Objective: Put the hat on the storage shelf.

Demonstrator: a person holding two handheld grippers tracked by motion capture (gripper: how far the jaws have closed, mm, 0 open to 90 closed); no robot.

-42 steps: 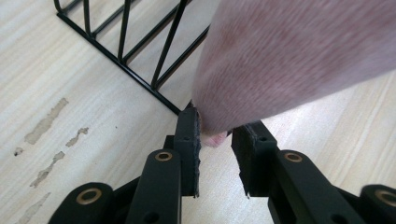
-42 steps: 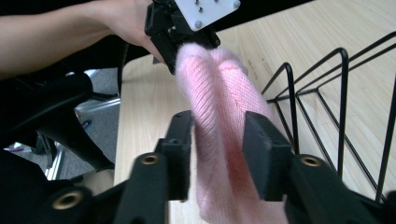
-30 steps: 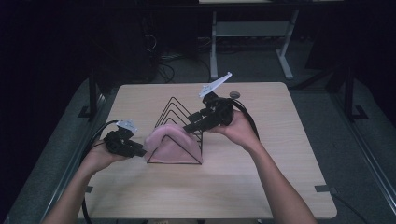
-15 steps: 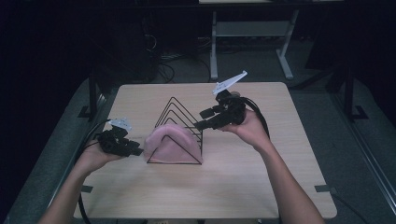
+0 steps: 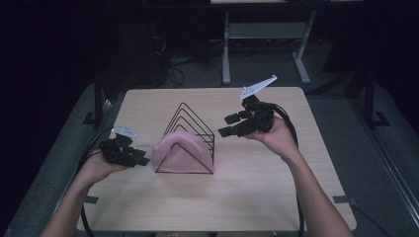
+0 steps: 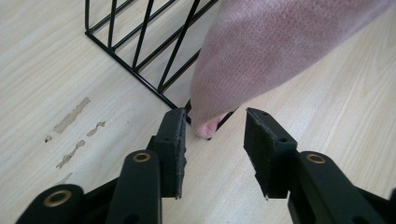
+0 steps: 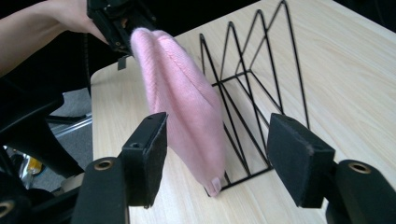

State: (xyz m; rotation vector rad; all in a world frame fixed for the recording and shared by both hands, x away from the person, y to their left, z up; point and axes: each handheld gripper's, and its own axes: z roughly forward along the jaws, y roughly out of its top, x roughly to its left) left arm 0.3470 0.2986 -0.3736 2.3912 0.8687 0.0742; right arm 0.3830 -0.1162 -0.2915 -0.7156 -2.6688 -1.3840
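Note:
A pink knitted cloth [image 5: 179,148] hangs over the front triangles of a black wire rack [image 5: 194,123] on the wooden table [image 5: 257,187]. My left gripper [image 5: 142,161] sits low at the cloth's left end, open, its jaws apart just short of the cloth's hem [image 6: 208,127]. My right gripper [image 5: 228,125] is lifted off to the right of the rack, open and holding nothing. In the right gripper view the cloth [image 7: 187,107] drapes down the rack [image 7: 261,88], and the left gripper [image 7: 116,23] sits behind it.
Worn marks [image 6: 74,116] show on the wood left of the rack. A white table frame [image 5: 227,44] and cables stand on the dark floor beyond the table's far edge.
My right gripper has drawn back from the rack, up and to the right, and stands open. The left gripper has stayed by the cloth's left end.

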